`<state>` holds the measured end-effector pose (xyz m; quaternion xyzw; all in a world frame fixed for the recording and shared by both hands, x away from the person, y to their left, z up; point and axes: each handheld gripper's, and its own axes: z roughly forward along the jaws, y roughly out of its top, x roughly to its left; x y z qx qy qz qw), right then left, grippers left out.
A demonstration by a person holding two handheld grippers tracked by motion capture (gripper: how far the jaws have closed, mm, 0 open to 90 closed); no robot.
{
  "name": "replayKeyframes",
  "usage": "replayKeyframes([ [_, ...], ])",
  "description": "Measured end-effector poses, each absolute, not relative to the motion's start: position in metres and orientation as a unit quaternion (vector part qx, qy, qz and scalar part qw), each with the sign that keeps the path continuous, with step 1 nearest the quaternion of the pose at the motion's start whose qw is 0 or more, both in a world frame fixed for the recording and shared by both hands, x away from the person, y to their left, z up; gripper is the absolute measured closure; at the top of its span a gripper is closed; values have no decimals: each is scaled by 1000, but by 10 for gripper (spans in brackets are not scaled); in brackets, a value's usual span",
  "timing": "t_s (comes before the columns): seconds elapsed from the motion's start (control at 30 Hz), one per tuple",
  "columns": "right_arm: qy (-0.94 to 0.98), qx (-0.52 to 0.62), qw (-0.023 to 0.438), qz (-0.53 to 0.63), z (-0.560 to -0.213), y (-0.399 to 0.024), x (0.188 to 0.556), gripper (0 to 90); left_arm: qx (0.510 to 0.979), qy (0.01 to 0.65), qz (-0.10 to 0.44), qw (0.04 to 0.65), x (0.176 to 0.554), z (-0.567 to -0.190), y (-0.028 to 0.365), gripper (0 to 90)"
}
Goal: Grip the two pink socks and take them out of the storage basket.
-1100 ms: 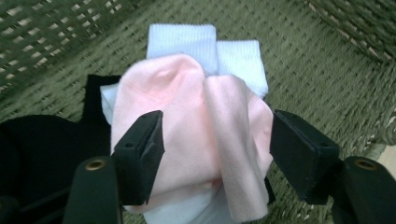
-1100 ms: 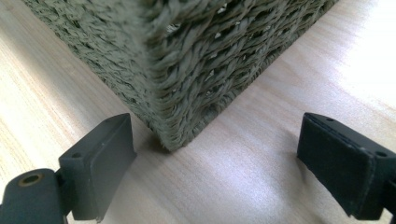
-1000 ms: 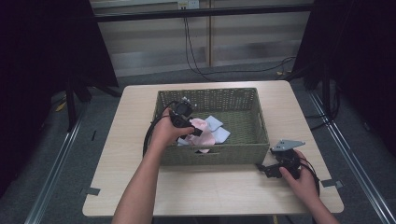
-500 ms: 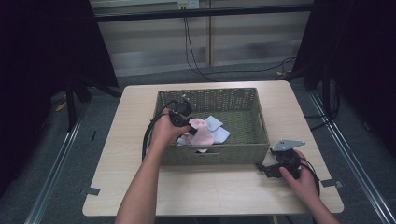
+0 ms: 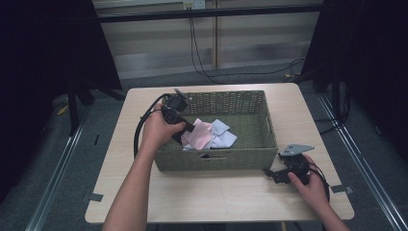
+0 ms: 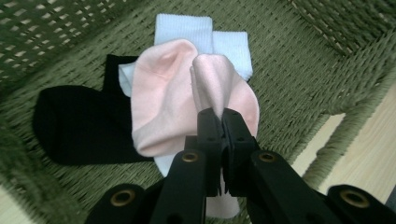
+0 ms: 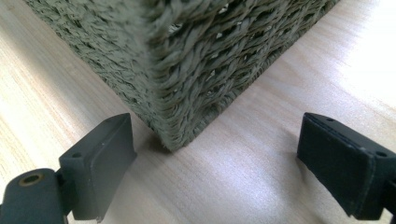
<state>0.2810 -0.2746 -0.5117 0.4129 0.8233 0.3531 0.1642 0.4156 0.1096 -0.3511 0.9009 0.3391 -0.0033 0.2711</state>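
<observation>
Once the left hand-held gripper (image 6: pixel 219 114) had dipped into the woven basket (image 5: pixel 262 122), its jaws had just been closing, and they now stood pinched tight on a fold of the pink sock (image 6: pixel 163 107), which rose in a small peak from between them. A second earlier, in the high view, that gripper sat lower over the pile; now it stood a little higher above the basket's near-left corner, the pink sock (image 5: pixel 199 134) drawn up with it while its lower part lay on the heap. Beneath it inside the basket lay a white sock (image 6: pixel 205 35) and a black sock (image 6: pixel 74 123). By that reading, the pick was made and the lift out of the basket was starting. Outside the basket's near-right corner, the right hand-held gripper (image 7: pixel 215 163) rested on the tabletop (image 5: pixel 216 197) where it had been, jaws wide apart and holding nothing.
</observation>
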Motion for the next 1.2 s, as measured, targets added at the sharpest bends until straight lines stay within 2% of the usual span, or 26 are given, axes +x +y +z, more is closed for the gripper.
replayKeyframes([
  [0.63, 824, 412, 165, 354, -512, -275, 281, 103, 895, 346, 12, 281, 408, -302, 129, 873],
  [1.2, 824, 412, 164, 354, -512, -274, 281, 102, 887, 362, 29, 284, 404, -275, 156, 873],
])
